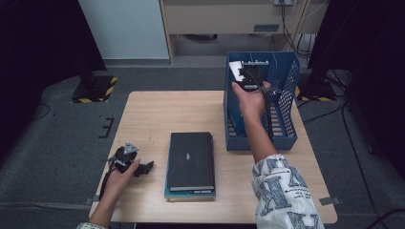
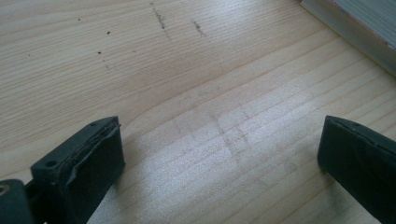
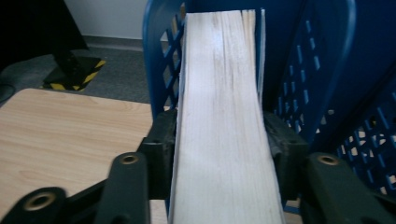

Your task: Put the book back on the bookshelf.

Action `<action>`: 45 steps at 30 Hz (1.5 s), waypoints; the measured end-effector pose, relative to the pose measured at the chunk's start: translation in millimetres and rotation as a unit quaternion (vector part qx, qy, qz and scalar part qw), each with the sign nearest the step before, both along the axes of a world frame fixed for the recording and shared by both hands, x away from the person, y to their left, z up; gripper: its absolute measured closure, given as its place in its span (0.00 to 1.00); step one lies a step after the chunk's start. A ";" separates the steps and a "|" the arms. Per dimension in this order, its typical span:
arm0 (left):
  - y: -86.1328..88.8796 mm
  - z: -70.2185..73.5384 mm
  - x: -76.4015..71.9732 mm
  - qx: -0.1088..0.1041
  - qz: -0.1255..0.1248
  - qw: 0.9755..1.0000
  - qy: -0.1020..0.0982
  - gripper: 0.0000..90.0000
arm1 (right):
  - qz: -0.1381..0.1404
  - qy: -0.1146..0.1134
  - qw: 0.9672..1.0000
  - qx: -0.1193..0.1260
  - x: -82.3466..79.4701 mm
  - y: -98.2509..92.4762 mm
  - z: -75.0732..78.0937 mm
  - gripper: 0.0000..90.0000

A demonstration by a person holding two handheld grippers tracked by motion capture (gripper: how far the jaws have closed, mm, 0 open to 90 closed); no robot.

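My right gripper (image 1: 246, 78) (image 3: 219, 140) reaches into the blue mesh basket (image 1: 286, 95) (image 3: 322, 56) at the table's far right. Its jaws sit on either side of an upright book (image 1: 235, 69) (image 3: 219, 70), whose white page edges face the camera, and both pads lie against its covers. At the near left my left gripper (image 1: 143, 168) (image 2: 219, 158) rests low over the wooden table (image 1: 153, 114), jaws wide open with bare wood between them. A black book (image 1: 191, 160) lies flat on top of a teal one (image 1: 191, 194) beside it.
The corner of the book stack (image 2: 364, 28) shows at the top right of the left gripper view. Past the table's far edge stand a dark stand base with yellow-black stripes (image 1: 95, 88) and loose cables (image 1: 334, 109) on grey carpet.
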State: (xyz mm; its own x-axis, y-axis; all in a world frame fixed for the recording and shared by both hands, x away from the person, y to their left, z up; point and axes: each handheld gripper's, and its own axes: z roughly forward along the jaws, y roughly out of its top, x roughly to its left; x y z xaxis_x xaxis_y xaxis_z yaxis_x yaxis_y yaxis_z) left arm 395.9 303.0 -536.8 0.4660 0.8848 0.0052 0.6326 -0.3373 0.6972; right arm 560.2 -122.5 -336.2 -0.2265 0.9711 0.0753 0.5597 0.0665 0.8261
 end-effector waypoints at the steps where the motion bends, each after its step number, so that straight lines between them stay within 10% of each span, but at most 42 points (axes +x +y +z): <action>1: 0.0 0.0 0.0 0.000 0.000 1.000 0.000 0.00 | 0.004 0.003 1.000 0.002 -1.0 -0.2 0.3 0.46; 12: -0.1 -0.2 0.0 -0.001 0.000 1.000 -0.001 0.00 | 0.043 -0.001 0.999 -0.011 -23.0 -6.0 3.5 0.39; 45: -0.3 -0.2 0.7 -0.001 -0.001 1.000 -0.001 0.00 | 0.092 -0.017 0.995 -0.025 -55.6 0.2 -3.7 0.59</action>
State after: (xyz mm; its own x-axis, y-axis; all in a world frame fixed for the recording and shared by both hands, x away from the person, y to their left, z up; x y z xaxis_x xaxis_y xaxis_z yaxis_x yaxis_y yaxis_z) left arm 396.6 302.6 -537.0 0.4680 0.8837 0.0041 0.6301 -0.3369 0.6996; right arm 504.6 -122.3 -339.9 -0.4028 0.9152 0.0161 0.5053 0.2077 0.8376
